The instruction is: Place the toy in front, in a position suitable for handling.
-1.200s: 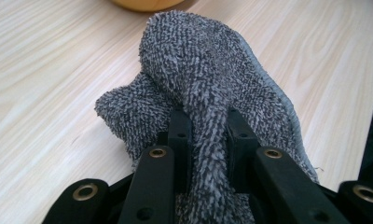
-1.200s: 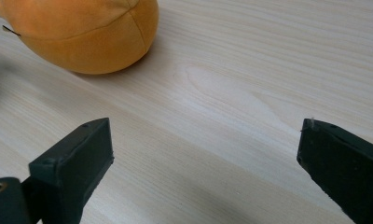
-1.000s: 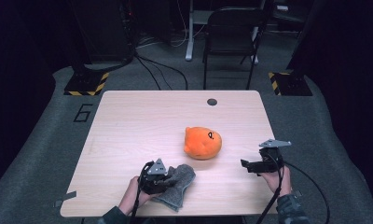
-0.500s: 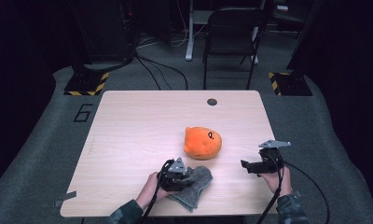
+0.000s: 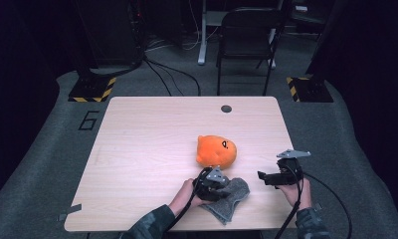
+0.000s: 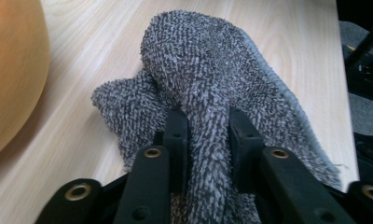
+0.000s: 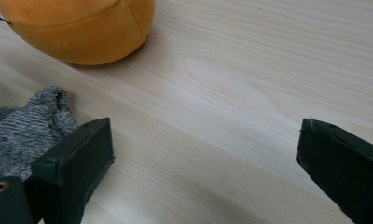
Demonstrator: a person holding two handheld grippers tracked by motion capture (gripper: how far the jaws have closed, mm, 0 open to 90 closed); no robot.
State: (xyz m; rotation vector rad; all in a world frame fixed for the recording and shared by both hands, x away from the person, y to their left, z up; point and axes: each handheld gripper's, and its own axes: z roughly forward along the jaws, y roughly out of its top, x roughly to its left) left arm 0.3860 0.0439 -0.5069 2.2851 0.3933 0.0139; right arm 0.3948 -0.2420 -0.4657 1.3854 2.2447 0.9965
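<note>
A grey terry cloth (image 5: 234,195) lies crumpled near the table's front edge, just below an orange plush toy (image 5: 217,150). My left gripper (image 5: 221,188) sits on the cloth's left part. In the left gripper view a raised fold of the cloth (image 6: 198,70) runs between the jaws, and the left gripper (image 6: 208,119) still pinches it; its jaws have just been opening a little. The plush (image 6: 12,70) bulges at that view's left. My right gripper (image 5: 260,177) hovers open to the right of the cloth, pointing left. The right gripper (image 7: 205,140) has bare wood between its jaws, cloth (image 7: 21,126) and plush (image 7: 82,28) beyond.
The wooden table (image 5: 152,139) has a round cable hole (image 5: 226,108) near its far edge. A black chair (image 5: 247,30) and cables stand on the grey floor behind. The table's right edge lies close to my right hand.
My left gripper has slid to the right along the front of the table, dragging the grey cloth with it, to just below the plush. The right gripper has stayed put.
</note>
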